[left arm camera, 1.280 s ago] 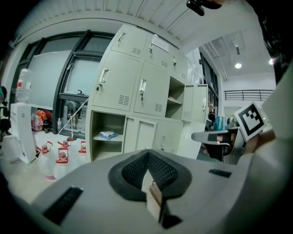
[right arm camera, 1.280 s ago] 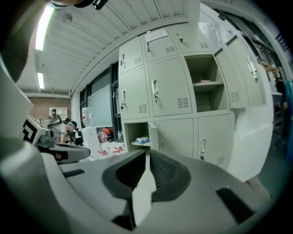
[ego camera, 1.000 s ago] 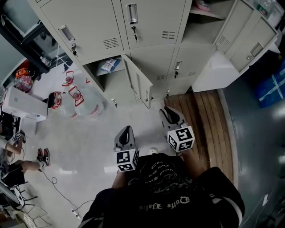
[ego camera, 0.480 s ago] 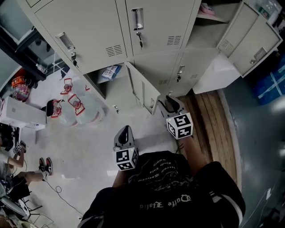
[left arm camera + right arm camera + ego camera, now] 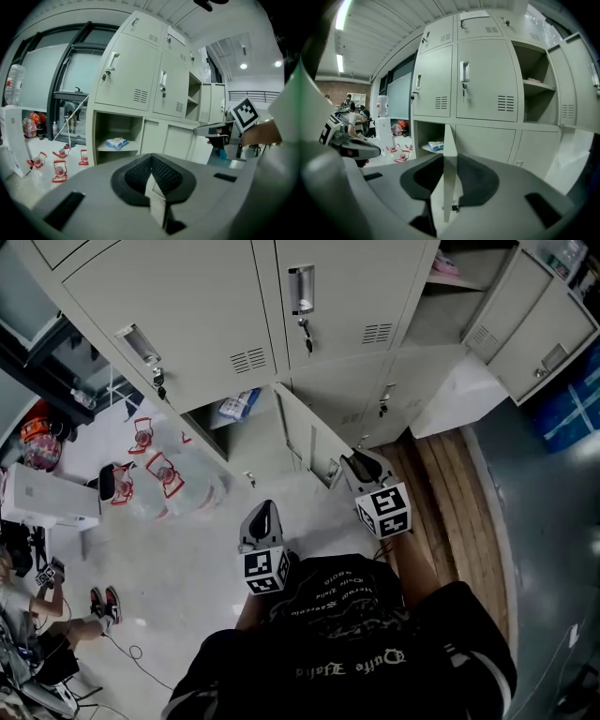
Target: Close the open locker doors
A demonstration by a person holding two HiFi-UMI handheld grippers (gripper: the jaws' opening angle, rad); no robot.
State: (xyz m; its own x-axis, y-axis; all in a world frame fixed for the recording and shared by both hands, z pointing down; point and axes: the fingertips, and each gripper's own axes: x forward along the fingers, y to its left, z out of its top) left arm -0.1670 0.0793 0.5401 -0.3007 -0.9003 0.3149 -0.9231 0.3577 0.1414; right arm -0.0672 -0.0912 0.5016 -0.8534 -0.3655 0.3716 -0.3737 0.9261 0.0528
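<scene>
An open beige metal locker door (image 5: 305,432) stands edge-on at 12 o'clock and blocks the way ahead. At 10 o'clock the pale grey floor (image 5: 187,549) is free up to clear plastic water bottles with red handles (image 5: 159,470).

**One locker bank, three angles**

From the head we look steeply down, with the lockers (image 5: 206,306) at twelve o'clock. Our left gripper view and right gripper view sit low, near the lockers, facing them almost level. All three share the open door (image 5: 312,442).
</scene>
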